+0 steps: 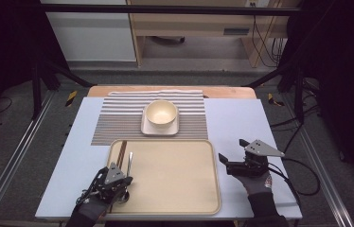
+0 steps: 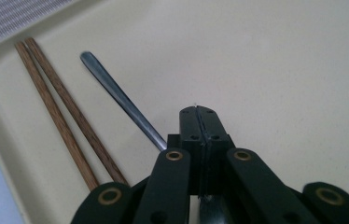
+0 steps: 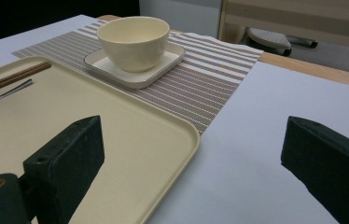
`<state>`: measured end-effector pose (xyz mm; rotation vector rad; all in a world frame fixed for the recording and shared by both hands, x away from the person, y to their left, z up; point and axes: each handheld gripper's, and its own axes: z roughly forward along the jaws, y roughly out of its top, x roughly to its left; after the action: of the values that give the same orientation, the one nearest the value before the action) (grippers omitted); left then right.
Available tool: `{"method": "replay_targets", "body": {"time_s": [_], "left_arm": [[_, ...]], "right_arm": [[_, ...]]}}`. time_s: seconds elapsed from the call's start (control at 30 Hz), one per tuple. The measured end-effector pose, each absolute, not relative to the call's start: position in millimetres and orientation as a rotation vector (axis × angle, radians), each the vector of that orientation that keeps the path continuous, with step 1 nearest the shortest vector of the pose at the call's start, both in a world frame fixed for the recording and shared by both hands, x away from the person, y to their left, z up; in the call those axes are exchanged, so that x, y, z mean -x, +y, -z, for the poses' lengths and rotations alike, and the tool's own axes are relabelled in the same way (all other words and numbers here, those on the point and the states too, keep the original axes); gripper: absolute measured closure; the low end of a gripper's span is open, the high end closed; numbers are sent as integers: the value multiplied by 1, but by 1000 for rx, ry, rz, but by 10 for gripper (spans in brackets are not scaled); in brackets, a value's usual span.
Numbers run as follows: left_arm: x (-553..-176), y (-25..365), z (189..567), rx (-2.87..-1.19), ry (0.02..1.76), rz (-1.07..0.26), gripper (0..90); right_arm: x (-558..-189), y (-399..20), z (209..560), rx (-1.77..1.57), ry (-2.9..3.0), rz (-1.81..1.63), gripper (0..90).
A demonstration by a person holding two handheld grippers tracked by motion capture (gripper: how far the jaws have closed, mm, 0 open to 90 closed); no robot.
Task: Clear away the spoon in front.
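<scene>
A cream tray point(image 1: 175, 175) lies at the table's near edge. At its left end a pair of brown chopsticks point(image 1: 120, 152) point(image 2: 60, 109) and a metal spoon point(image 1: 129, 163) point(image 2: 116, 95) lie side by side. My left gripper point(image 1: 123, 180) point(image 2: 201, 112) hangs low over the spoon, jaws closed flush together. The spoon's handle runs out from under them to the left; whether they pinch it I cannot tell. My right gripper point(image 1: 233, 149) point(image 3: 193, 128) stands open over the bare table just right of the tray, holding nothing.
A cream bowl point(image 1: 161, 113) point(image 3: 133, 39) sits on a square plate point(image 1: 160, 128) point(image 3: 163, 65) on a striped placemat point(image 1: 118, 118) beyond the tray. Dark frame posts stand at both sides of the white table point(image 1: 241, 118).
</scene>
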<state>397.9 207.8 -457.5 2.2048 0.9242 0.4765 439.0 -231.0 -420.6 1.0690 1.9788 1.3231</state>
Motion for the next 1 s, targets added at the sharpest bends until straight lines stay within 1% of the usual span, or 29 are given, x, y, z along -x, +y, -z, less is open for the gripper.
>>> {"method": "replay_targets", "body": {"time_s": [0.13,0.23,0.47,0.67,0.83,1.0], "left_arm": [[-401,210,451,-2170,923,-489,868],[-405,211,447,-2129,934,-492,797],[-417,209,431,-2079,913,-463,594],[-426,209,421,-2034,912,-472,467],[-437,209,415,-2013,927,-487,398],[-449,206,405,-1983,926,-503,358]], "right_arm": [[-439,-231,421,-1067,1979,-1322,64],[-439,-232,421,-1067,1979,-1319,64],[-440,-231,422,-1072,1983,-1311,64],[-440,-231,421,-1079,1978,-1317,64],[-440,-232,420,-1079,1975,-1319,64],[-440,-233,420,-1082,1968,-1323,64]]}}
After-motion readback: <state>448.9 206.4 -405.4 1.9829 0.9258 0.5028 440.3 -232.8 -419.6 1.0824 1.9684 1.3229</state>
